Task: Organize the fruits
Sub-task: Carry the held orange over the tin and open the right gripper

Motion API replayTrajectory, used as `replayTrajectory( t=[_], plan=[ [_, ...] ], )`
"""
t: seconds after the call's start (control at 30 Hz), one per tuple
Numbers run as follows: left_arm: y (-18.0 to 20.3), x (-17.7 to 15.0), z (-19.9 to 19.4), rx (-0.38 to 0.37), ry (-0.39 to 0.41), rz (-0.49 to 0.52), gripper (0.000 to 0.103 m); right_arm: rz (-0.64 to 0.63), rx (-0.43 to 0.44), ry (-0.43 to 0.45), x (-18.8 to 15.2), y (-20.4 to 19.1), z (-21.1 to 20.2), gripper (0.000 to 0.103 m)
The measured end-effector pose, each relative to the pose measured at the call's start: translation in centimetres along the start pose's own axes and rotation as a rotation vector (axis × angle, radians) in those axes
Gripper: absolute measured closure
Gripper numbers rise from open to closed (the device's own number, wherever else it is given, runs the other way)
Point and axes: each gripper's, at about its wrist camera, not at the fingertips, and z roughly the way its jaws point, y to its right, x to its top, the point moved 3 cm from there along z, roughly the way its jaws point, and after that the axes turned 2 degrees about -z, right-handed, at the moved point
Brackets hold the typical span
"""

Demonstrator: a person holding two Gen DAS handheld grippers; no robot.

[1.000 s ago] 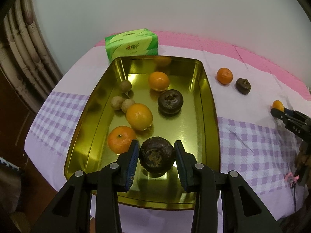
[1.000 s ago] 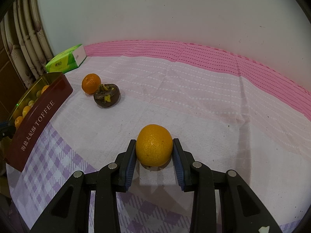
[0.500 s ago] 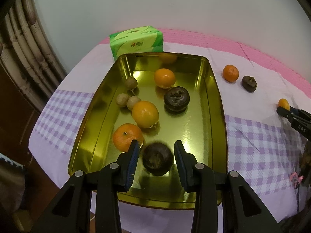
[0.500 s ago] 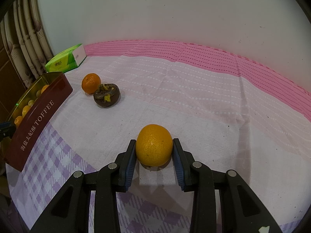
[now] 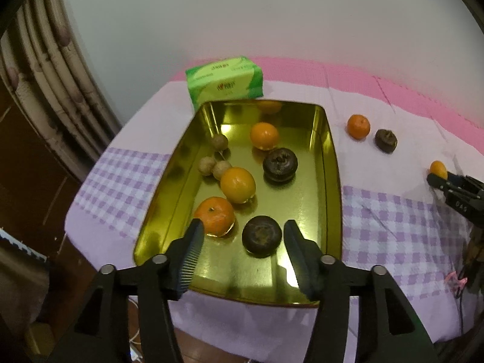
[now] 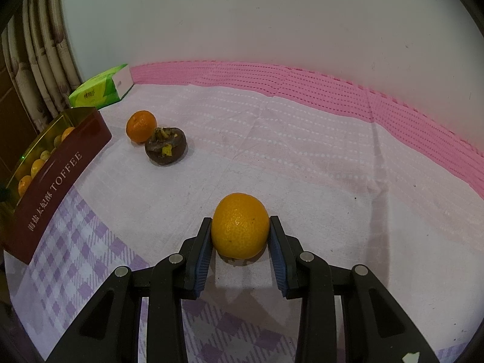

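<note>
A gold tin tray (image 5: pixel 331 187) holds several fruits: oranges, small brown longans and two dark mangosteens. The nearer mangosteen (image 5: pixel 261 236) lies on the tray floor. My left gripper (image 5: pixel 243 236) hovers above it, its jaws opening, pads clear of the fruit. In the right wrist view my right gripper (image 6: pixel 240 232) is shut on an orange (image 6: pixel 240 225) that rests on the tablecloth. A tangerine (image 6: pixel 141 126) and a mangosteen (image 6: pixel 165 150) lie on the cloth beside the tray's red "TOFFEE" wall (image 6: pixel 57 181).
A green tissue pack (image 5: pixel 224 80) stands behind the tray near the white wall. The cloth is pink at the back and purple-checked at the front, where the table edge drops off. Curtains hang at the left. The right gripper (image 5: pixel 456 193) shows at the left wrist view's right edge.
The left gripper's jaws spread and let go of the dark mangosteen, which now lies on the tray floor; the gripper rose slightly. The right gripper and its orange stayed still.
</note>
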Motion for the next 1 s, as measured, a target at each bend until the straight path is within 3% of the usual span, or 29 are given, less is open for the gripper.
replayTrajectory(
  t=[0.23, 0.53, 0.83, 1.0],
  plan=[
    [-0.4, -0.5, -2.5, 0.05, 0.003, -0.04, 0.031, -0.005, 0.024, -0.028, -1.1, -1.1, -1.2, 0.071],
    [-1.2, -1.7, -4.6, 0.104, 0.021, -0.06, 0.021, 0.05, 0.11, -0.041, -2.3, -2.8, -3.4, 0.071],
    [-2.8, -1.7, -4.0, 0.101, 0.001, -0.098, 0.019, -0.014, 0.188, 0.01, 0.1, -7.9, -6.6, 0.071],
    [-6.1, -1.4, -3.6, 0.143, 0.006, -0.177, 0.017, -0.071, 0.254, 0.028, 2.3, -11.7, -7.8, 0.071]
  ],
)
